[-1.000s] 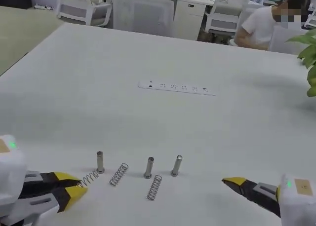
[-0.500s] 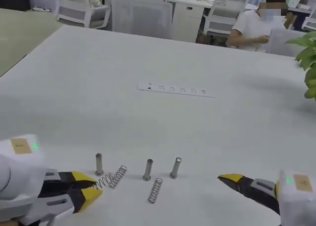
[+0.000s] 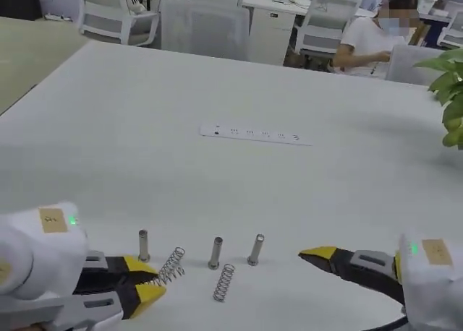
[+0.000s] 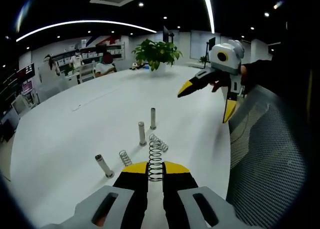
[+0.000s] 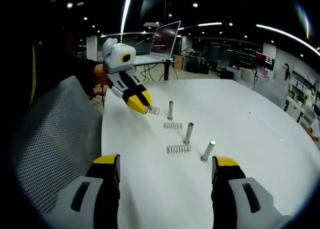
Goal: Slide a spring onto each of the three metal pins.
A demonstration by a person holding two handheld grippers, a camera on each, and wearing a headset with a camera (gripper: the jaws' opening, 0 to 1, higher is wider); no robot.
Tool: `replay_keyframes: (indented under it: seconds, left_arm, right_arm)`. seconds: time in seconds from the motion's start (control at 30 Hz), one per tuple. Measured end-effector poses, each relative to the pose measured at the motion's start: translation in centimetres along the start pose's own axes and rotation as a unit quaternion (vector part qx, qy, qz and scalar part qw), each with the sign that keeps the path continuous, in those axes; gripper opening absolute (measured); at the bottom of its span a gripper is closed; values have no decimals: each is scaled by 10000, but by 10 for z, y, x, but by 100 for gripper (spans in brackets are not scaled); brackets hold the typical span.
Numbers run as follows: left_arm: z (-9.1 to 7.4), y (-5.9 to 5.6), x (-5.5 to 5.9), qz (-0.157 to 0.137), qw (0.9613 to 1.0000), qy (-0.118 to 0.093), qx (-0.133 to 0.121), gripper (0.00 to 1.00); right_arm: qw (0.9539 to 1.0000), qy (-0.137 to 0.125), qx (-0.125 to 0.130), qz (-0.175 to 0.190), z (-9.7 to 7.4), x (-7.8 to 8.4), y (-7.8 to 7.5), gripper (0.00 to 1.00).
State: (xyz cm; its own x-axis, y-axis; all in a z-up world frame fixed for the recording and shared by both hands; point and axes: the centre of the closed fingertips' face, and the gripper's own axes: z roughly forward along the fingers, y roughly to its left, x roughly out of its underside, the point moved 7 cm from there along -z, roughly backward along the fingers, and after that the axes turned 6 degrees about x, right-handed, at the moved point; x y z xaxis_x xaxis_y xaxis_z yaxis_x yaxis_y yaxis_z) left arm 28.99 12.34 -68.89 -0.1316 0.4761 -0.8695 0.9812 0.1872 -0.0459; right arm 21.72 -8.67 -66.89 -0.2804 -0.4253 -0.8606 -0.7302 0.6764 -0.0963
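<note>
Three upright metal pins (image 3: 143,244) (image 3: 215,252) (image 3: 256,249) stand in a row near the table's front edge. My left gripper (image 3: 154,279) is shut on one spring (image 4: 155,161), held just in front of the left pin (image 4: 104,166). A second spring (image 3: 176,258) lies between the left and middle pins. The third spring (image 3: 224,282) lies in front of the middle pin. My right gripper (image 3: 318,259) stands open, right of the pins, with nothing in it. In the right gripper view the right gripper (image 5: 165,160) faces the pins (image 5: 188,133) and the left gripper (image 5: 141,105).
A white power strip (image 3: 255,135) lies flat mid-table. A potted plant (image 3: 452,92) stands at the right edge. Beyond the table's far edge a person sits among office chairs (image 3: 206,24). A mesh chair back (image 5: 45,139) stands beside the table's front edge.
My left gripper has moved right toward the pins, carrying the spring with it. The right gripper has shifted a little to the left. The camera has tilted slightly.
</note>
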Motion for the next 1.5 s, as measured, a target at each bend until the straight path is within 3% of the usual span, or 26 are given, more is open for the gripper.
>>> replay_keyframes:
  seconds: [0.2, 0.43, 0.8, 1.1, 1.5]
  left_arm:
    - [2, -5, -2, 166, 9996, -49, 204, 3]
    - [5, -16, -6, 434, 9979, -45, 478, 3]
    - [13, -38, -16, 784, 9921, -108, 977, 3]
    - [12, -47, -24, 955, 9888, -238, 1121, 3]
    - [11, -57, -32, 1089, 9851, -397, 1267, 3]
  right_arm:
    - [9994, -250, -240, 37, 6, -21, 6, 64]
    - [9981, -322, -504, 129, 12, -29, 12, 48]
    - [9944, -403, -876, 442, 20, -30, 20, 31]
    - [9931, -339, -1060, 371, 26, -30, 29, 21]
    - [9917, -228, -1233, 274, 29, -27, 37, 16]
